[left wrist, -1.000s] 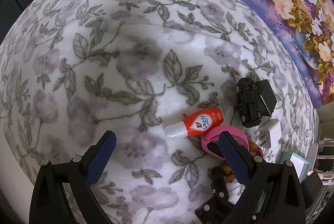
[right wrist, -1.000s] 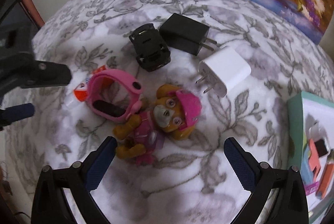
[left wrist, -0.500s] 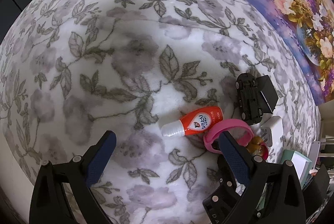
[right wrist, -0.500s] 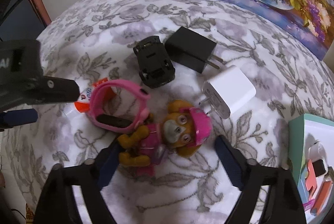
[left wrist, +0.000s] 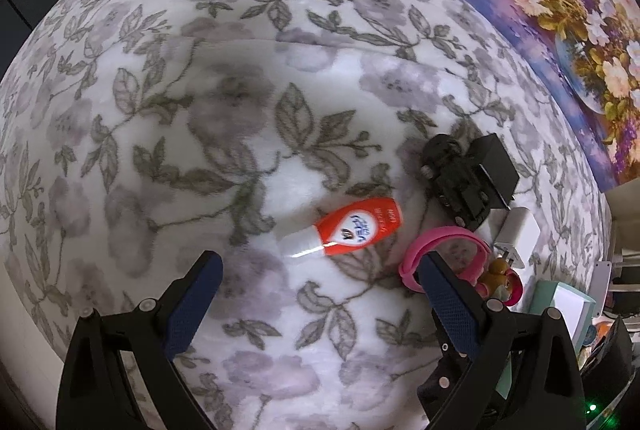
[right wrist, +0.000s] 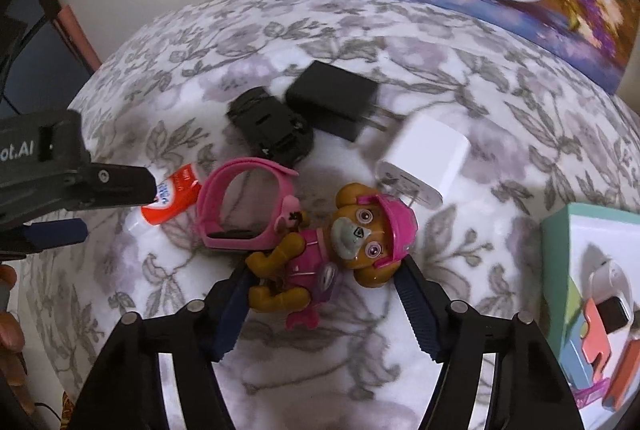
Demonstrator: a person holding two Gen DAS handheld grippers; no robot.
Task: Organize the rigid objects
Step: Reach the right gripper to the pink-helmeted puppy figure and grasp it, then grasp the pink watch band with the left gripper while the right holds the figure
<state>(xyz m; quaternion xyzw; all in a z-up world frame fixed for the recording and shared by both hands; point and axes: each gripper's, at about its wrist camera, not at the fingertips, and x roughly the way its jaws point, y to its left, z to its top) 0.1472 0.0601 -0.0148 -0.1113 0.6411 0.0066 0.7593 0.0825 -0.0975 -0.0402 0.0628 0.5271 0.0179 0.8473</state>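
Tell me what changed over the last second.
The right gripper came down around the toy dog figure, its fingers now flanking it and closer together but not visibly touching. The left gripper stayed open near the orange bottle. Pink watch and chargers did not move.

A floral-patterned blanket (left wrist: 224, 157) covered the supporting surface. Lying on it were an orange-red bottle (left wrist: 352, 228) with a white cap, a pink watch band (right wrist: 244, 205), a pup figurine (right wrist: 332, 250), a black toy car (right wrist: 272, 127), a black charger (right wrist: 334, 99) and a white charger (right wrist: 424, 159). A teal box (right wrist: 560, 270) sat at the right edge.
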